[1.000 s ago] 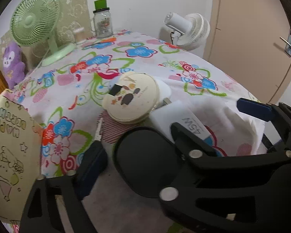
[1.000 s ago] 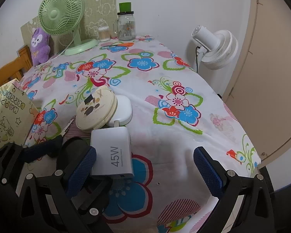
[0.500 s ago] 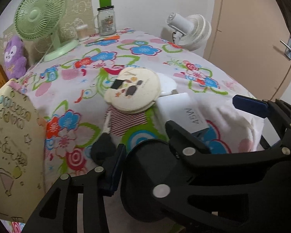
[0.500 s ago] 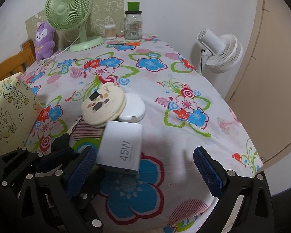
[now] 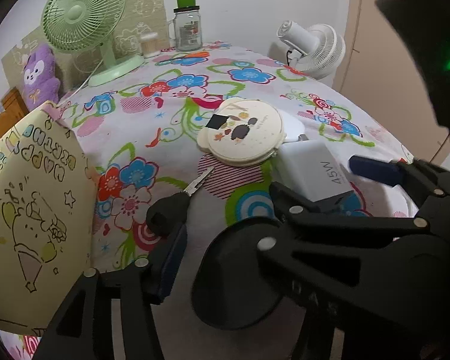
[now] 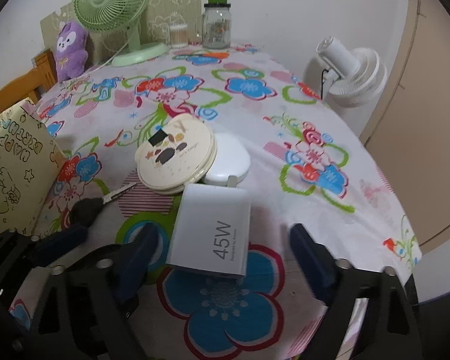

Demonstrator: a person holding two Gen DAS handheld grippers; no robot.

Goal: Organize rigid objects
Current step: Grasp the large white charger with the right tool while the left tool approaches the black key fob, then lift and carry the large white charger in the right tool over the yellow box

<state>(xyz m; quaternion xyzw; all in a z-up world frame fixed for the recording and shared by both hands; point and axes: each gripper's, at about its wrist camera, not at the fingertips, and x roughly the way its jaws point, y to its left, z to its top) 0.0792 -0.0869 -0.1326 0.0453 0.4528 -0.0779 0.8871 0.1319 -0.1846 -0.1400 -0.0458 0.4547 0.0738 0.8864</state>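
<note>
Between my fingers: white 45W charger block (image 6: 211, 232); round cream tin (image 6: 177, 157) behind-left, seemingly overlapping white oval case (image 6: 229, 162); black-handled key (image 6: 100, 202) left.

A white charger block (image 6: 211, 229) printed "45W" lies flat on the flowered cloth near the table's front edge, its prongs toward a white oval case (image 6: 229, 162). A round cream tin (image 6: 175, 156) with a cartoon lid and a black square patch leans tilted, overlapping that case's left side. A key (image 6: 94, 205) with a black head and silver blade lies flat just left of the tin, blade pointing at it
</note>
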